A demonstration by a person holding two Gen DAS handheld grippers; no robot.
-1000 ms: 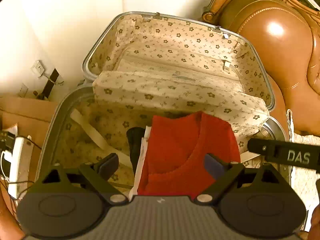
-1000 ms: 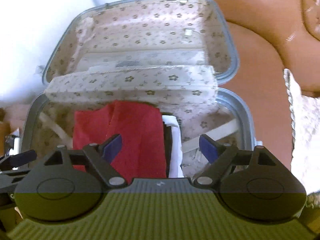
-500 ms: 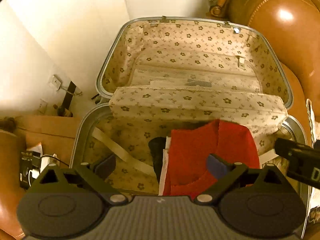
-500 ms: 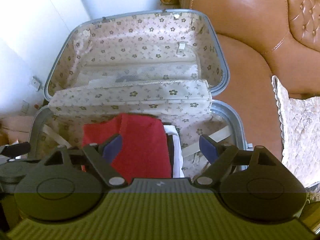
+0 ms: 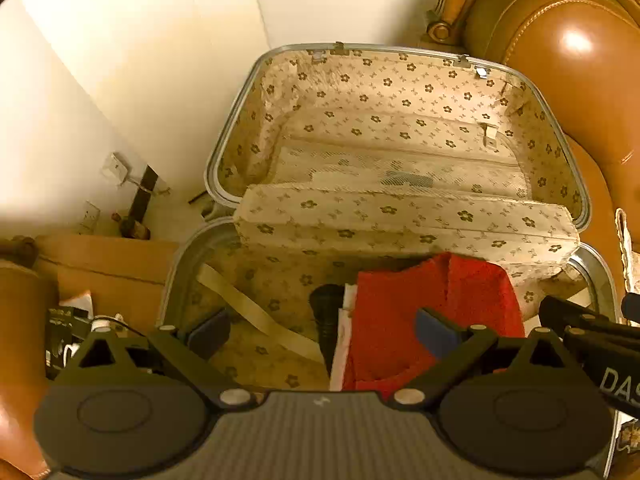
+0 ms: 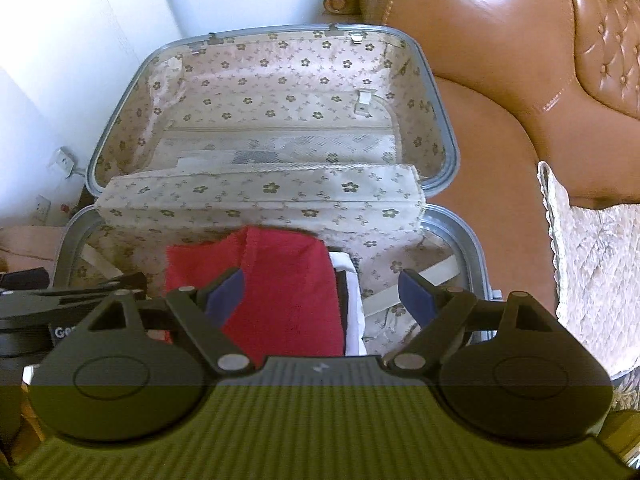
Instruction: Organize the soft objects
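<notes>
Fingers on left gripper and right gripper are spread wide, gripping nothing. Folded red garment, fuzzy knit texture, lies in the open suitcase base, beside white and dark folded pieces.

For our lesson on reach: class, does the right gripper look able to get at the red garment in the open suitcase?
Probably yes. The right gripper hangs above the open suitcase, jaws open and empty, with the red garment lying uncovered on top of the pile below it.
</notes>
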